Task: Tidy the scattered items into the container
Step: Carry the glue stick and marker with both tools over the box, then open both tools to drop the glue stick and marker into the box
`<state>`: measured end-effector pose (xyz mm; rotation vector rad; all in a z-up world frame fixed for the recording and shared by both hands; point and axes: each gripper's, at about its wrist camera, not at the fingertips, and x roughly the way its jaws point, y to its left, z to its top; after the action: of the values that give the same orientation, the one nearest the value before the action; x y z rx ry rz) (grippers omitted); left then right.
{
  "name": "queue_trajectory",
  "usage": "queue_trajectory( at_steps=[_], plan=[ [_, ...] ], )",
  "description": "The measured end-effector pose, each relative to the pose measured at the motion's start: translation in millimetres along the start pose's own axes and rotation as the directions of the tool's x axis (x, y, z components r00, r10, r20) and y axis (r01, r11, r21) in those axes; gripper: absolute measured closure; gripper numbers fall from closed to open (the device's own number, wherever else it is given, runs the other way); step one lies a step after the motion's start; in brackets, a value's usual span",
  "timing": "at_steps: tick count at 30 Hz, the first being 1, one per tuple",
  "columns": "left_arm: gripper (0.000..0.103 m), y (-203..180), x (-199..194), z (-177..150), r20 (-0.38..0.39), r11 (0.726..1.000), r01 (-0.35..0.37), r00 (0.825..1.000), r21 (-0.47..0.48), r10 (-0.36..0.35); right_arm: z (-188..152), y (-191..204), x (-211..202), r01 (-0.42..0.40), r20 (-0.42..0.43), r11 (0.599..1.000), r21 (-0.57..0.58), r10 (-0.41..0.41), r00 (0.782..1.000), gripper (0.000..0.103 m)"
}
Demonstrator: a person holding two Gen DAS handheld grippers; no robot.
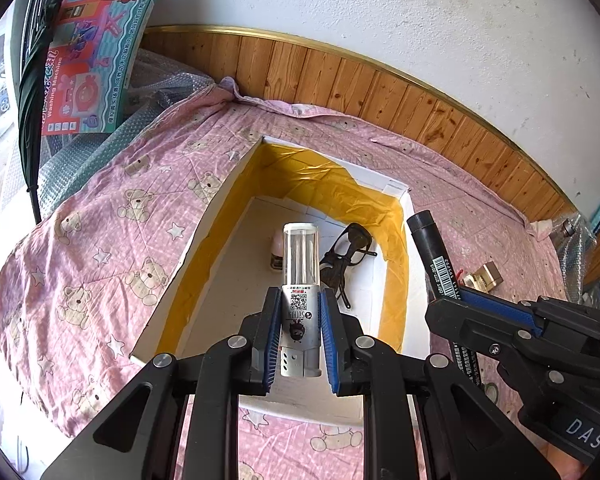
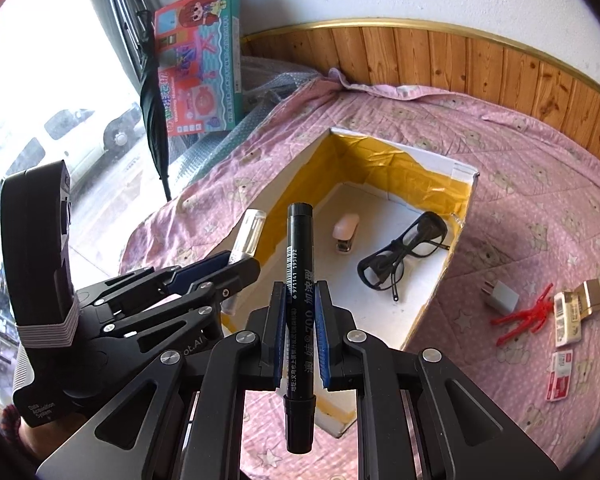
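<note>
Both claws loaded. Left claw (image 1: 300, 332) clamps a clear-capped white cylindrical tube with a QR label (image 1: 301, 276), long axis straight out along the fingers, tip hanging over the near-left part of the open white cardboard box lined with yellow tape (image 1: 396, 280). Right claw (image 2: 301, 336) clamps a black marker pen with white print (image 2: 298, 280) mid-barrel, axis also along the fingers, cap end pointing at the box's near-left wall

Key relation: box lies directly ahead and below both claws. Left looks the nearer; its tube is already above the box floor. The marker tip sits about over the near rim, so right probably needs to go further forward before letting go

Already in the box: small pink stapler (image 2: 346, 232) and black-framed glasses (image 2: 400, 256), far half. Near-left floor is bare, best drop zone

Left to tidy on the pink bear-print bedspread (image 2: 520, 152), right of the box: white plug adapter (image 2: 502, 296), red plastic figure (image 2: 526, 314), open gold-and-white small box (image 2: 580, 308), red-white packet (image 2: 560, 376)

Hard to tell: height of either item above the box floor; near box wall is hidden behind the claws; marker's lower end hides the near corner
</note>
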<state>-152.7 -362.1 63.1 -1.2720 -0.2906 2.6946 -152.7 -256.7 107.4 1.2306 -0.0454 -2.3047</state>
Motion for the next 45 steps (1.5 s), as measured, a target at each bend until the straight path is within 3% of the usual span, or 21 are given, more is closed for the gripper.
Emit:
queue_trajectory(
  at_steps=[21,31,34,45],
  plan=[
    [0.083,23,66,8,-0.119,0.997,-0.066,0.99,0.035,0.07,10,-21,85,0.045,-0.172,0.999,0.022,-0.041,0.984,0.089],
    [0.082,29,82,11,-0.152,0.997,-0.077,0.985,0.03,0.081,13,-30,97,0.054,-0.197,0.997,0.056,-0.042,0.979,0.086],
    [0.075,33,88,10,-0.178,0.997,-0.078,0.981,0.001,0.077,11,-35,95,0.049,-0.19,0.996,0.074,-0.034,0.981,0.08],
    [0.073,31,66,3,-0.151,0.996,-0.09,0.985,-0.003,0.089,-1,-29,68,-0.014,-0.144,0.996,0.09,0.027,0.989,0.08]
  ],
)
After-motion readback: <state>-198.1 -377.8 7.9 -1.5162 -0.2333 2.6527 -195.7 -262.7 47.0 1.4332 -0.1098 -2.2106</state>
